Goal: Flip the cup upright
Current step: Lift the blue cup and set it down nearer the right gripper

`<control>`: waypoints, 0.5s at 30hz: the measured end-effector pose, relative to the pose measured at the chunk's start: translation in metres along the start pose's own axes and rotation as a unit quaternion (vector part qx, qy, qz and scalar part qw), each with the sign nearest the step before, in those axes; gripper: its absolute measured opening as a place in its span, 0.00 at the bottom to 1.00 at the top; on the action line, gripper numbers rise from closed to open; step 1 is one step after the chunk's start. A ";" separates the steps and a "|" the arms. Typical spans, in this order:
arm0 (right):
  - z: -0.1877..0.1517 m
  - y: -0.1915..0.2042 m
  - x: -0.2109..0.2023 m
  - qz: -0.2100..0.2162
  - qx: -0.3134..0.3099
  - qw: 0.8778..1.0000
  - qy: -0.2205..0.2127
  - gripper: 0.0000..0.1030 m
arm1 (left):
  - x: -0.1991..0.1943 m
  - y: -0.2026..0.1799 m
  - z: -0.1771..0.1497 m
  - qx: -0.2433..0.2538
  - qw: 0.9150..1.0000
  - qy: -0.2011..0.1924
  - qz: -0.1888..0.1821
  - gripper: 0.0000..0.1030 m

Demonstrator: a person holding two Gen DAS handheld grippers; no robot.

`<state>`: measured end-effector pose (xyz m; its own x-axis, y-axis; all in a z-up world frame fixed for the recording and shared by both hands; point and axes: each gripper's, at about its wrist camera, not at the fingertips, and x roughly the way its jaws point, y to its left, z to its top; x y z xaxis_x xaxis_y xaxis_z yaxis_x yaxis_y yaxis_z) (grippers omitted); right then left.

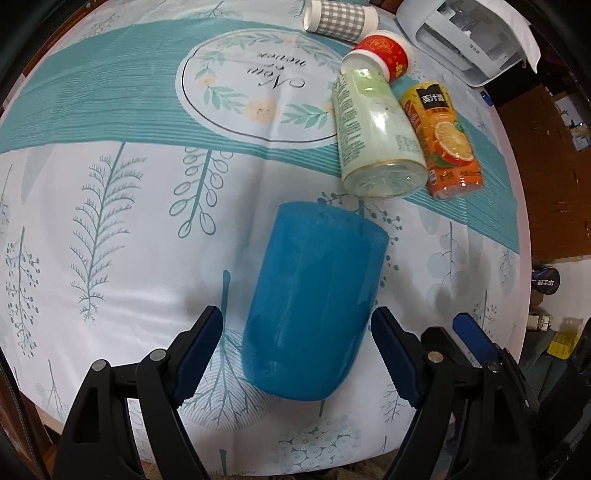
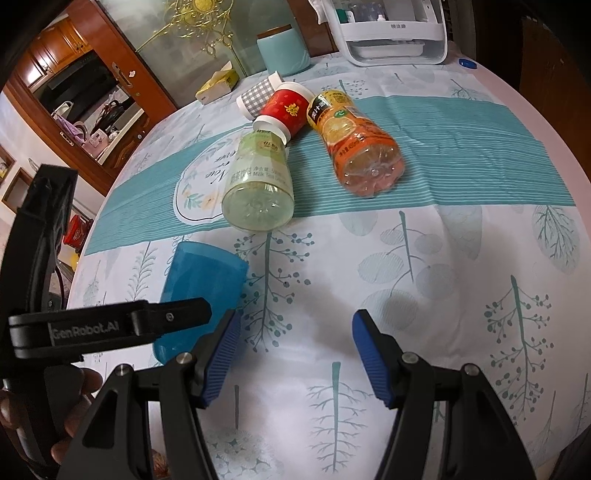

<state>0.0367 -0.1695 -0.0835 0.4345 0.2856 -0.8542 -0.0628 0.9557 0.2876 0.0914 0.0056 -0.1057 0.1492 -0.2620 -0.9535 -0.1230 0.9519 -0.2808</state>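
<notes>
A blue cup (image 1: 314, 299) lies on its side on the patterned tablecloth (image 1: 129, 229), its closed base toward me and its rim pointing away. My left gripper (image 1: 297, 321) is open, its two fingers on either side of the cup's base end without touching it. In the right wrist view the cup (image 2: 201, 280) lies at the lower left, partly hidden behind the left gripper's finger (image 2: 170, 314). My right gripper (image 2: 295, 325) is open and empty over the cloth, to the right of the cup.
A pale green bottle (image 1: 373, 136), an orange juice bottle (image 1: 441, 140), a red cup (image 1: 384, 55) and a grey checked cup (image 1: 340, 18) lie on their sides further back. A white appliance (image 1: 469, 37) stands at the far right. A teal canister (image 2: 282, 50) stands at the far edge.
</notes>
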 end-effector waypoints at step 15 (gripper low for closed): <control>-0.003 0.007 -0.005 0.015 0.006 1.000 0.009 0.62 | -0.042 0.001 -0.013 0.074 0.992 -0.074 0.067 0.79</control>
<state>0.0320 -0.1644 -0.0788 0.4169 0.3151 -0.8526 -0.0651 0.9459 0.3177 0.0726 0.0157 -0.0671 0.2846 -0.1154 -0.9517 -0.0079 0.9924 -0.1227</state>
